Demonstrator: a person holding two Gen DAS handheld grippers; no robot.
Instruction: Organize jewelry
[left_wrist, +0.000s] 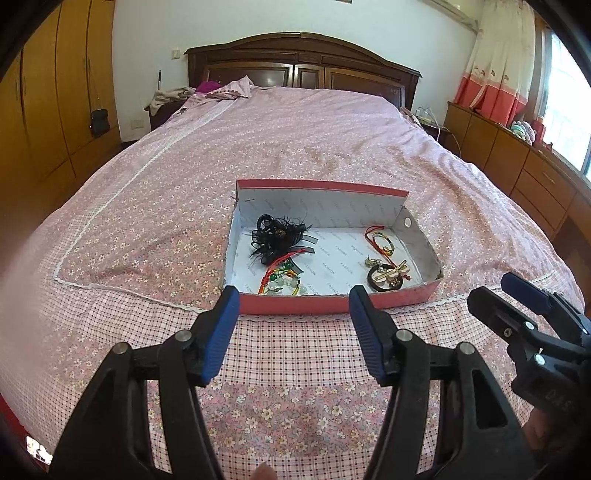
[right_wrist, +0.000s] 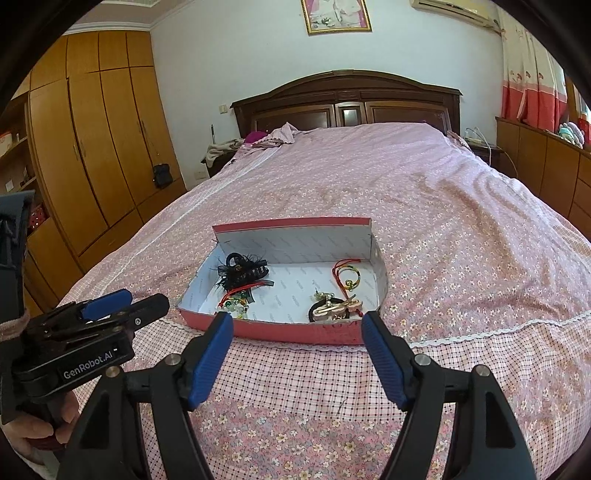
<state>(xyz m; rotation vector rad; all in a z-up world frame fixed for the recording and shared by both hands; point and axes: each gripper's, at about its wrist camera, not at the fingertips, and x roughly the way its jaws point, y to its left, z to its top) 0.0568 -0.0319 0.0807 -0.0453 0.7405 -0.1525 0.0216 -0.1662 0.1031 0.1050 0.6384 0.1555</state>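
A shallow red box (left_wrist: 317, 304) (right_wrist: 288, 326) with a white lining sits on the bed. Inside lie a black feathered hair clip (left_wrist: 277, 238) (right_wrist: 242, 271), a green and white beaded bracelet on red cord (left_wrist: 282, 282) (right_wrist: 236, 301), a red and gold cord bracelet (left_wrist: 380, 242) (right_wrist: 347, 275), and a dark ring with gold clips (left_wrist: 388, 277) (right_wrist: 332, 308). My left gripper (left_wrist: 293, 295) (right_wrist: 125, 301) is open and empty just short of the box's near wall. My right gripper (right_wrist: 297, 319) (left_wrist: 495, 291) is open and empty beside it, to the right.
The bed (left_wrist: 295, 140) has a pink floral cover and a dark wooden headboard (left_wrist: 303, 62). Wooden wardrobes (right_wrist: 96, 147) stand at the left. A low wooden cabinet (left_wrist: 517, 162) and curtains stand at the right. Clothes (left_wrist: 221, 90) lie near the pillows.
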